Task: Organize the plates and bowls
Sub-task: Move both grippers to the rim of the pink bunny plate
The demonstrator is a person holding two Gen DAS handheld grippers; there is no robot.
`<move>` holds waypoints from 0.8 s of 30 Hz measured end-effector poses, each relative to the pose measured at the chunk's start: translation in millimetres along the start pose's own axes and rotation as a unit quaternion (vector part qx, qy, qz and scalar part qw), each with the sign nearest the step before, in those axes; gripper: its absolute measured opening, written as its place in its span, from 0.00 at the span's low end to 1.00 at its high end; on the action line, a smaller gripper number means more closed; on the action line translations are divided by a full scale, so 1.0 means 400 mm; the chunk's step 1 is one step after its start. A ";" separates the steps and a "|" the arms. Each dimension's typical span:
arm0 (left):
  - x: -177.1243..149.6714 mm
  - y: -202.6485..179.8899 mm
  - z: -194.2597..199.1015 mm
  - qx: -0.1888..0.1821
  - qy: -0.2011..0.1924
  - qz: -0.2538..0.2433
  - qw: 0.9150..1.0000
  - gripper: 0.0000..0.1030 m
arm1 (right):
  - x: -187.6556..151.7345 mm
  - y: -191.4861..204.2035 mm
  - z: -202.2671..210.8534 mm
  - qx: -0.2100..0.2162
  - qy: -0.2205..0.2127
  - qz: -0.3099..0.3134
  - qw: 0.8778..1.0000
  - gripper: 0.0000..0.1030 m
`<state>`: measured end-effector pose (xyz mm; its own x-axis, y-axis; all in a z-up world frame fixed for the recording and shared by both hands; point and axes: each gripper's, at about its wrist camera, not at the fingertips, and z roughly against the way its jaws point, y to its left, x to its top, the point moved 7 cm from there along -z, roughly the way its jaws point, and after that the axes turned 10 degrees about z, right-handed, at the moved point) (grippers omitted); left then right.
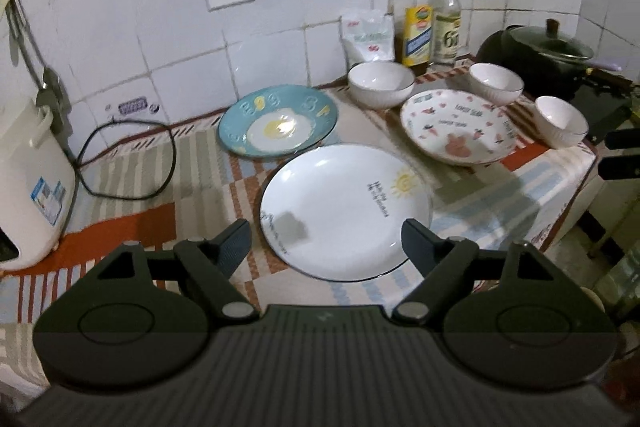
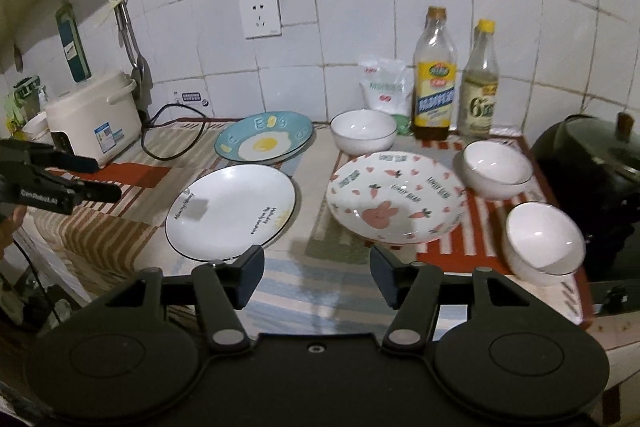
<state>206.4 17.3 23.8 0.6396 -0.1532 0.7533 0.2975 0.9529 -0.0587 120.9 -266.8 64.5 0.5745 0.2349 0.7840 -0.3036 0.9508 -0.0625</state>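
**Both grippers open above the counter, dishes lying apart**

The left gripper (image 1: 326, 241) hangs over the near edge of the white plate (image 1: 346, 213), tilted down toward the counter, its jaws spread wide with nothing between them. In the right wrist view it shows at the far left edge, fingers pointing toward the plates.

The right gripper (image 2: 318, 277) is also angled downward, jaws apart and empty, above the striped cloth (image 2: 280, 291) in the gap between the white plate and the pink plate (image 2: 396, 197). Neither gripper touches a dish.

The blue egg plate (image 1: 278, 121) lies behind the white plate, near the tiled wall. Three white bowls stand separately: the back bowl (image 2: 363, 131) just behind the pink plate, the middle bowl (image 2: 498, 169) at its right rim, the near bowl (image 2: 542, 239) further forward by the black pot (image 2: 592, 163). A rice cooker (image 2: 94, 119) sits at the left, two bottles (image 2: 434, 79) at the wall.
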 end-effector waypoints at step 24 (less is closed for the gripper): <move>0.042 -0.288 0.003 -0.074 -0.014 -0.076 0.994 0.87 | -0.040 -0.085 0.113 -0.007 -0.066 0.012 0.998 0.69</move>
<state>181.9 -94.5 44.0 0.5595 -0.2838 0.7787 0.4924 0.8696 -0.0369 87.6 -312.0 81.8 0.4626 0.2291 0.8564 -0.3039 0.9485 -0.0896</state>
